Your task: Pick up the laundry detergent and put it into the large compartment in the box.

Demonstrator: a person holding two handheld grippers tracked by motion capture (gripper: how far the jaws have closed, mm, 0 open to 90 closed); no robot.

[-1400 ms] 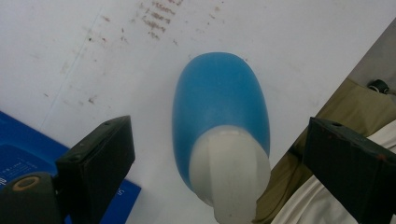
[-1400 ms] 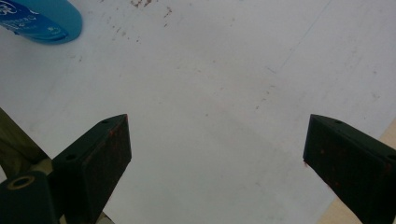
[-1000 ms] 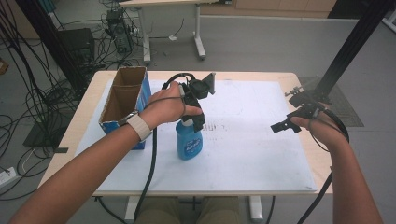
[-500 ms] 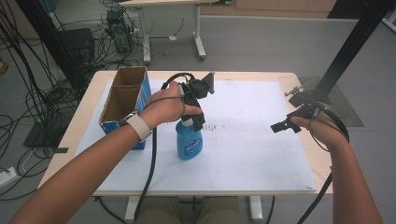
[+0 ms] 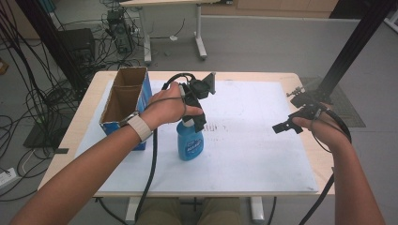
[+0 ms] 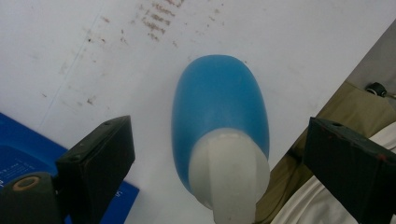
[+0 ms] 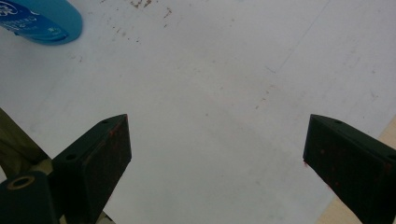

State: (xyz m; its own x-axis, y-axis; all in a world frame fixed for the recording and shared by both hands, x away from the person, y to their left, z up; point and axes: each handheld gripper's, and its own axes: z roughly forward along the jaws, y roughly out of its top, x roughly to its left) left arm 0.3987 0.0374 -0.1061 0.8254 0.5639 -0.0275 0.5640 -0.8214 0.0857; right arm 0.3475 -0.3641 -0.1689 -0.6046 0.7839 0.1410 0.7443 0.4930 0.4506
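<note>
A blue spray bottle with a white top stands upright on the white sheet near the table's middle. My left gripper hangs straight over it, pointing down. In the left gripper view the bottle and its white top lie between the wide jaws, and neither jaw touches them; my left gripper is open. At the table's right side my right gripper is held above the sheet. It is open with nothing between its jaws. The bottle's base shows at the top left of the right gripper view.
An open cardboard box with blue sides stands at the table's left, close beside the left hand; its blue side appears in the left gripper view. A black post rises behind the table's right corner. Cables lie on the floor at the left.
</note>
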